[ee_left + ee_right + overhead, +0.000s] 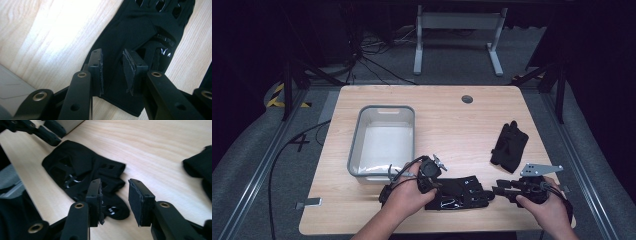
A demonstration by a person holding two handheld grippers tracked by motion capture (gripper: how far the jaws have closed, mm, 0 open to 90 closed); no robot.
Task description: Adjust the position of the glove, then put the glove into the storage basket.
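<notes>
Near the front edge of the surface (362, 210), both my tools stand released over the flat glove (457, 192). My left tool (112, 72) straddles its cuff, my right tool (115, 202) its fingertips. If I clench too high, I think the pads would slide off the thin cloth or pinch one layer only.

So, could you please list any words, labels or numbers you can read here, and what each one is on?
"4": painted on the floor left of the table.
Raised lettering on the black glove lying flat near the table's front edge: too blurred to read.
Nothing else legible.
</notes>
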